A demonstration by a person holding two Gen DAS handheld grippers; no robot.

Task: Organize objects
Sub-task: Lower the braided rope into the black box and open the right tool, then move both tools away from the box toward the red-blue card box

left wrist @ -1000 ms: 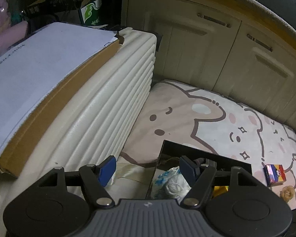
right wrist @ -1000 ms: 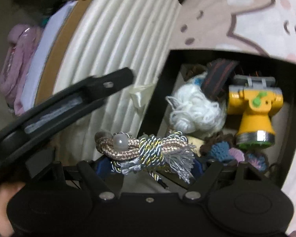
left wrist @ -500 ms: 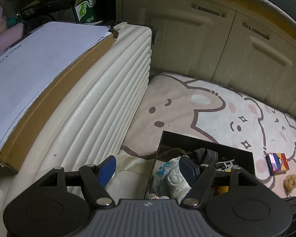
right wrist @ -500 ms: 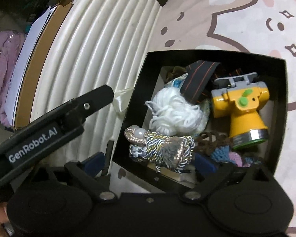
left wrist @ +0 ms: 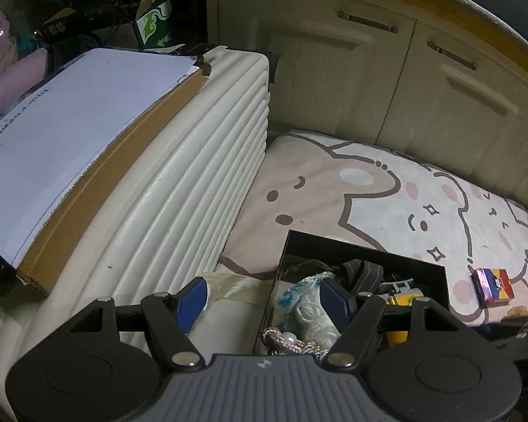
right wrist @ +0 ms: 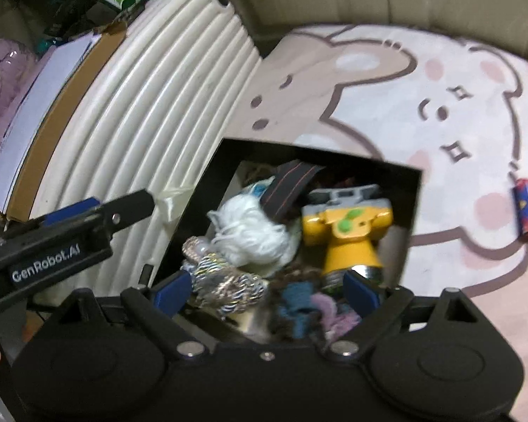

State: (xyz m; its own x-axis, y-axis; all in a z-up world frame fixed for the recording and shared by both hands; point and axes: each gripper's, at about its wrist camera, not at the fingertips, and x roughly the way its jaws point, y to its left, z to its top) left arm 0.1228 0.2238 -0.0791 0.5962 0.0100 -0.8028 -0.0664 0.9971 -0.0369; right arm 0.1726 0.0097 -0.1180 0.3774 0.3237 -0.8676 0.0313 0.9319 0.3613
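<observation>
Both hand-held grippers hung over a black box set on a cartoon-bear mat on the floor. Seen in the right wrist view, the right hand-held gripper had just been opening and stood wide over the near end of the box, its blue pads touching nothing; a braided cord bundle with a pale bead lay loose in the box just beside the left pad, free of any grip. Only that view showed the box's contents plainly: a ball of white yarn, a dark striped strap, a yellow toy with a grey top and green spots, and blue and lilac woolly bits at the near wall. It also caught the left hand-held gripper from the side, at the left edge, with lettering on its body.

From the left wrist view, the left hand-held gripper was partly open and empty, poised above the box's left wall, one pad over a cream ribbed suitcase and the other over the yarn. That view alone showed the cream cabinet doors behind the mat and the white papers on brown cardboard atop the suitcase. A small colourful packet lay on the mat, well apart from the box.
</observation>
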